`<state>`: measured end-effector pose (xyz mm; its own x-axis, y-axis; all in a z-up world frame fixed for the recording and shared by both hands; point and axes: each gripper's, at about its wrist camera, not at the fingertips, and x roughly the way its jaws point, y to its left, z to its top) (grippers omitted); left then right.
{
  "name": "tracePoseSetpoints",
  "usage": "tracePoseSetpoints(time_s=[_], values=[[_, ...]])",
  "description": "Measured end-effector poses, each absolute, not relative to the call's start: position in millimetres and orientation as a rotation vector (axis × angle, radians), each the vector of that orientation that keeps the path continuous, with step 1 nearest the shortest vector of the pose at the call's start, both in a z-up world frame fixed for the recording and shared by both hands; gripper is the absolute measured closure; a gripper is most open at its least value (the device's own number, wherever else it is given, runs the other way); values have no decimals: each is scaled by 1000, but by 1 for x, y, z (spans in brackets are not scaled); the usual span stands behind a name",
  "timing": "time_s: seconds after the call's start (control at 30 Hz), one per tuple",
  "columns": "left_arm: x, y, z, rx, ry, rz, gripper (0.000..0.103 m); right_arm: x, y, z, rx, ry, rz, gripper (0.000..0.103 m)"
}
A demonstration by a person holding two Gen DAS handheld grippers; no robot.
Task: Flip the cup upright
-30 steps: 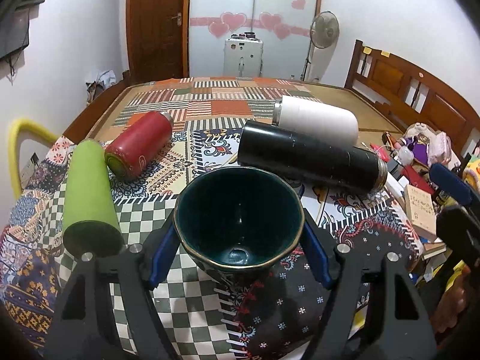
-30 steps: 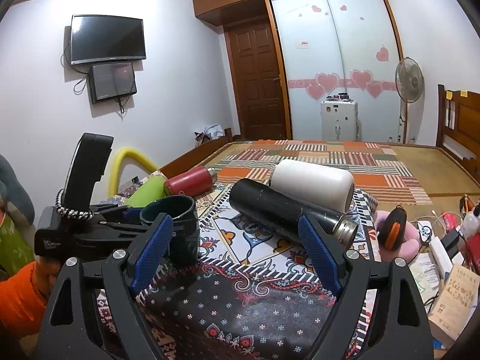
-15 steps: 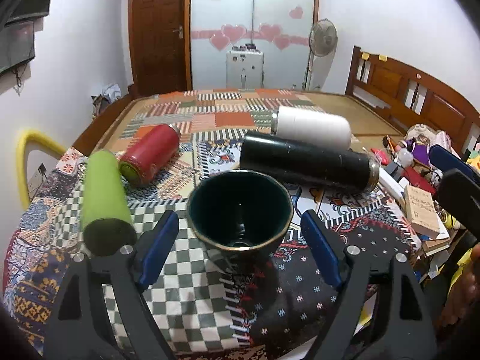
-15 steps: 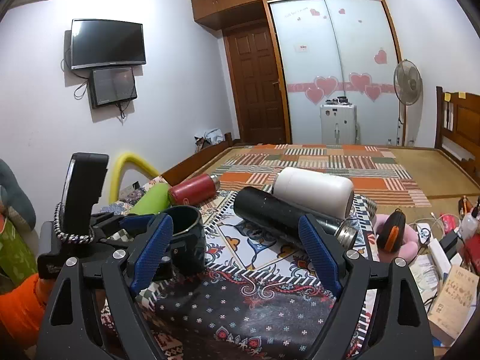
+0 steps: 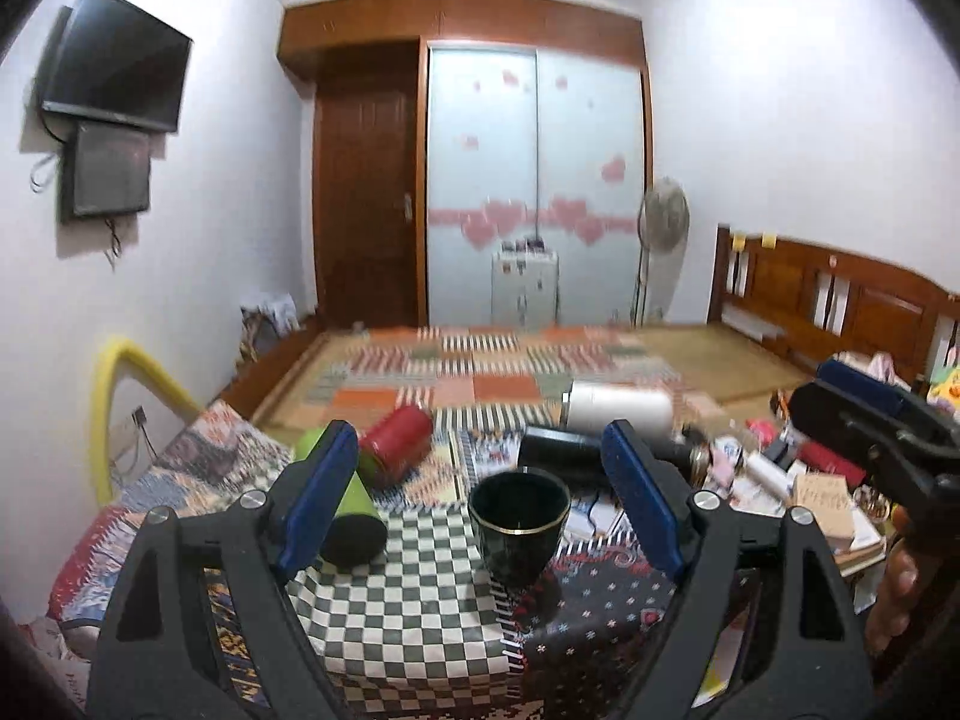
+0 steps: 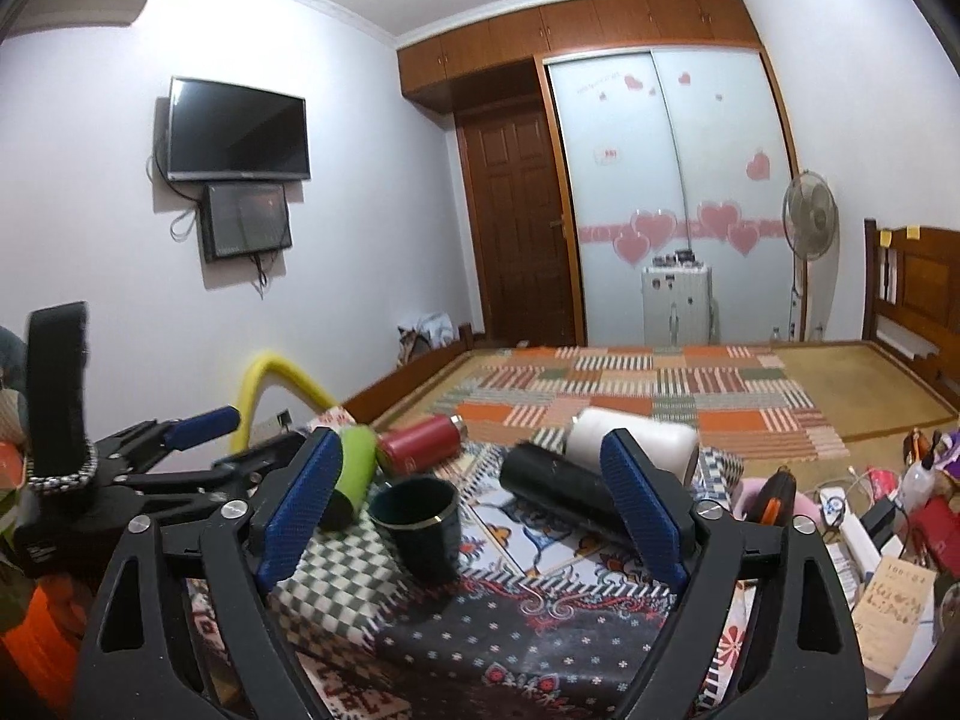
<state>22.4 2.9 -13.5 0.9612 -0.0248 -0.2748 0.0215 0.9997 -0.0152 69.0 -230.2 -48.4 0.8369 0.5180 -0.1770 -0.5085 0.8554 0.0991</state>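
A dark green cup with a gold rim (image 5: 519, 525) stands upright, mouth up, on the patterned cloth; it also shows in the right wrist view (image 6: 420, 525). My left gripper (image 5: 480, 504) is open and empty, drawn back with the cup standing free between and beyond its blue pads. In the right wrist view the left gripper (image 6: 198, 444) sits at the left, open. My right gripper (image 6: 474, 516) is open and empty, back from the cup. It appears at the right edge of the left wrist view (image 5: 864, 414).
Several bottles lie on their sides behind the cup: green (image 5: 348, 510), red (image 5: 399, 441), black (image 5: 564, 453) and white (image 5: 618, 411). Boxes, papers and small clutter (image 6: 888, 540) crowd the table's right side. A yellow curved tube (image 5: 126, 384) stands at the left.
My left gripper has let go of the cup and pulled back and up; the cup now stands free and looks smaller. The right gripper has also drawn back a little.
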Motion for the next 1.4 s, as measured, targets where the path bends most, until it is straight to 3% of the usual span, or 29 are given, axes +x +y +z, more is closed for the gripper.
tracePoseSetpoints(time_s=[0.27, 0.63, 0.7, 1.4], values=[[-27, 4, 7, -18, 157, -5, 16, 30, -222, -32, 32, 105, 535, 12], [-65, 1, 11, 2, 84, 28, 1, 9, -218, -28, 25, 58, 515, 4], [-67, 1, 11, 1, 86, 26, 1, 9, -219, -29, 27, 59, 510, 0], [-70, 3, 5, -11, 95, 24, 0, 4, -219, -33, 27, 70, 501, 0]])
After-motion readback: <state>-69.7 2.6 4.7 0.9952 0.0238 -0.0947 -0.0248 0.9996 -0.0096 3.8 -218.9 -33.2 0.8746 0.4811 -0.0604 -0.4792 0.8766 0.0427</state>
